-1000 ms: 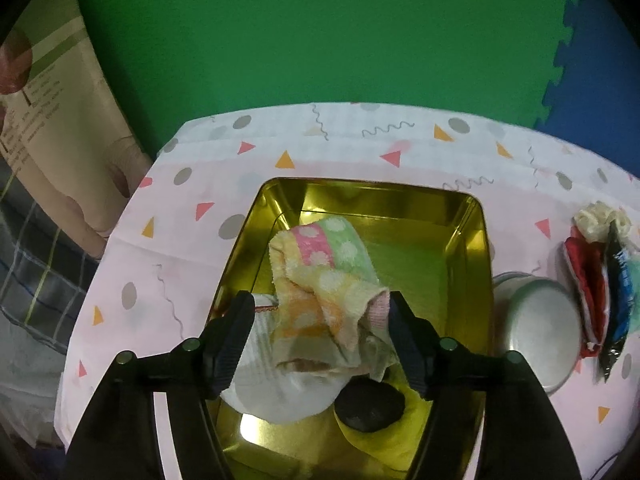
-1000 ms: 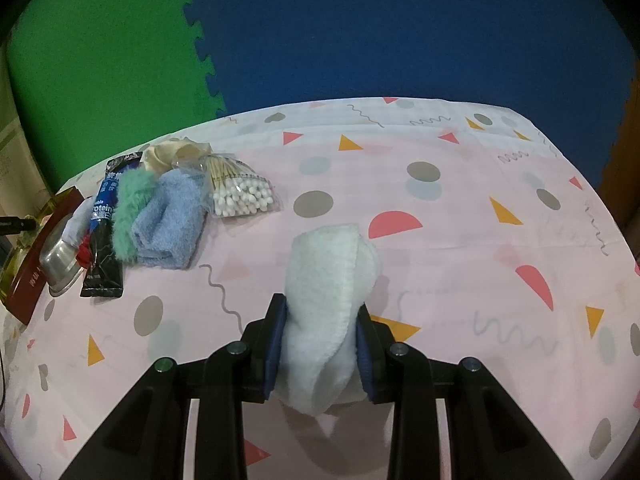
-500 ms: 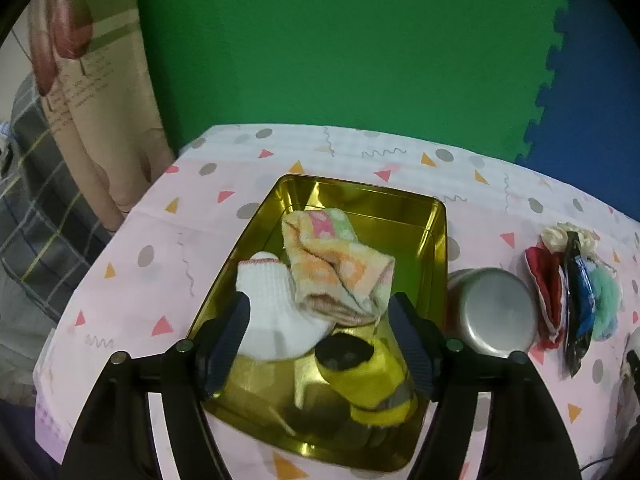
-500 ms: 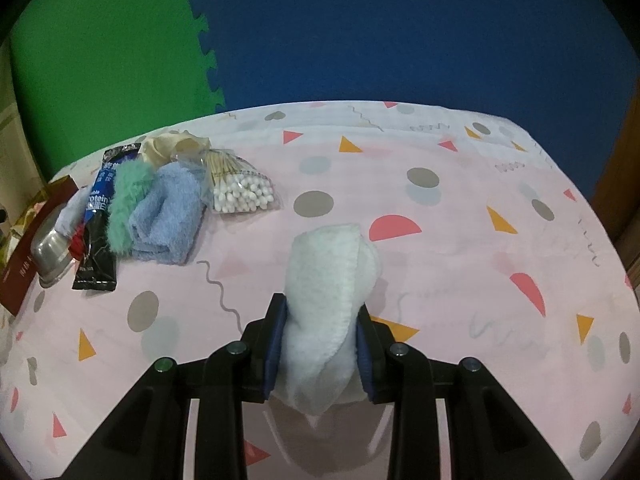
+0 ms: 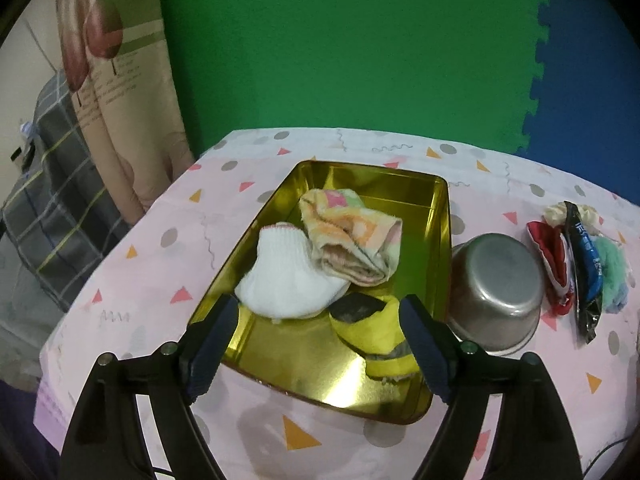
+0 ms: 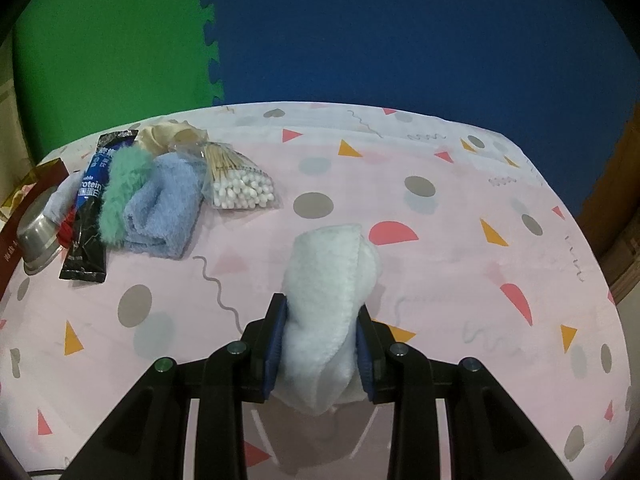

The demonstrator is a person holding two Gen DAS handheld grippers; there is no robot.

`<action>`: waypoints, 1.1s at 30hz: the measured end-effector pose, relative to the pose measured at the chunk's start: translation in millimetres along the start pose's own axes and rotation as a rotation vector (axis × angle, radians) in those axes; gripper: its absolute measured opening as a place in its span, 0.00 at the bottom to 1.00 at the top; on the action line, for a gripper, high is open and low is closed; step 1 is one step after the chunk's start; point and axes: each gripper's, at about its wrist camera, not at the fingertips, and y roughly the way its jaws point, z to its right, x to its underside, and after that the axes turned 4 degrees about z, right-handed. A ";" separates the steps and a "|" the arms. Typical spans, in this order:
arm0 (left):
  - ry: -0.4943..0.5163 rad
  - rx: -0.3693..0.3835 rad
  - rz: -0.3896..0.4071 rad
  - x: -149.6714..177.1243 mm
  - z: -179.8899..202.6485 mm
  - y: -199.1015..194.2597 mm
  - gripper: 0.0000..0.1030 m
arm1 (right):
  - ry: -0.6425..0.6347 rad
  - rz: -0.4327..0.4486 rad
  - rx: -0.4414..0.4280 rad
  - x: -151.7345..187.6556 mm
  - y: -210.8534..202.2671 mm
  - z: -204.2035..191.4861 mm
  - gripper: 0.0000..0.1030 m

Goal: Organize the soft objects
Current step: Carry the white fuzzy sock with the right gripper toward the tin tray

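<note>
Folded white fleece cloth point(image 6: 324, 312) that I hold pinched mid-length in the right gripper point(image 6: 320, 350), fingers nearly closed on it above the pink-patterned bench point(image 6: 440, 280): light, limp, long axis pointing away from me; left gripper point(image 5: 320, 344), empty, has just been opening over the gold metal tray point(image 5: 438, 216).

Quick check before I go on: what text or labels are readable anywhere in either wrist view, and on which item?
"Protein": white letters on the blue band of the black sachet, right wrist view.
Other print on that sachet: too small to read.
Dark red box beside the steel bowl: gold characters along its edge, unreadable.
Poster at left, left wrist view: lines of print, too blurred to read.
</note>
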 end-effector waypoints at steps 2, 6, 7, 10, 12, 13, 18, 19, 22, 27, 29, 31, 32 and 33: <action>-0.013 -0.001 -0.005 2.9 -2.1 0.5 0.78 | -0.009 -0.002 0.009 -0.5 0.3 -1.7 0.32; -0.031 -0.013 0.013 6.9 -7.8 -2.6 0.78 | -0.007 -0.008 0.030 -1.6 1.0 -3.4 0.32; -0.032 -0.005 0.015 7.1 -9.0 -2.9 0.78 | -0.006 -0.009 0.033 -1.6 0.5 -4.1 0.32; -0.037 -0.006 0.024 7.2 -11.5 -4.0 0.79 | -0.004 -0.013 0.049 -2.5 0.8 -5.7 0.31; -0.031 -0.013 0.033 7.6 -12.4 -4.3 0.82 | -0.005 -0.016 0.058 -2.9 0.3 -7.0 0.30; -0.022 -0.026 0.036 8.1 -12.5 -3.8 0.84 | -0.005 -0.018 0.063 -3.3 0.2 -7.5 0.30; -0.012 -0.033 0.034 9.7 -14.1 -1.3 0.85 | -0.011 -0.020 0.088 -4.5 -1.5 -11.4 0.30; -0.011 -0.037 0.037 9.7 -14.3 -1.2 0.85 | -0.012 -0.021 0.092 -5.2 -2.2 -12.3 0.30; -0.008 -0.050 0.038 10.2 -14.9 -0.3 0.87 | -0.012 -0.020 0.094 -7.4 -4.4 -14.6 0.30; -0.020 -0.051 0.030 10.1 -17.5 1.5 0.88 | -0.008 -0.013 0.076 -9.3 -9.2 -20.8 0.29; -0.023 -0.053 0.025 10.4 -18.6 2.4 0.88 | -0.008 -0.007 0.063 -10.2 -12.6 -24.5 0.29; -0.030 -0.059 0.023 10.3 -20.2 3.2 0.88 | -0.006 0.001 0.049 -11.3 -16.9 -28.5 0.29; -0.034 -0.059 0.022 10.1 -21.0 3.3 0.88 | -0.004 0.005 0.039 -12.3 -19.3 -30.7 0.29; -0.038 -0.060 0.020 10.3 -22.0 3.5 0.88 | -0.005 0.010 0.030 -13.4 -22.2 -33.2 0.29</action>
